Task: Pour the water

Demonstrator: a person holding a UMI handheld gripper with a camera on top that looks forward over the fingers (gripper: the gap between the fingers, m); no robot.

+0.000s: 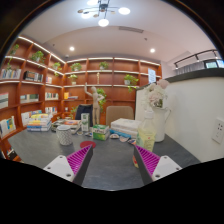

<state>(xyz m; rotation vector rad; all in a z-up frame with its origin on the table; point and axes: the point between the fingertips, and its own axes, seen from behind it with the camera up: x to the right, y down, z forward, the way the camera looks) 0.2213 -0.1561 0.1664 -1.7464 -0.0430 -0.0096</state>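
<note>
- Gripper [113, 163] is hovering over the grey worktop [110, 170], fingers spread wide, holding nothing.
- Clear bottle [147, 133], prob. the water, is standing ahead & slightly right, beyond the fingers, near a white box [125, 127].
- White cup [64, 135] is sitting ahead-left, apart from the bottle.
- Task is looking barely begun: no grasp, no pouring yet; approach, lift & tilt are all remaining.

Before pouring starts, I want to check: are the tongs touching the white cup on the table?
Apart. The gripper view shows the tongs open and empty, with bare table between them and the white cup standing well beyond.
</note>
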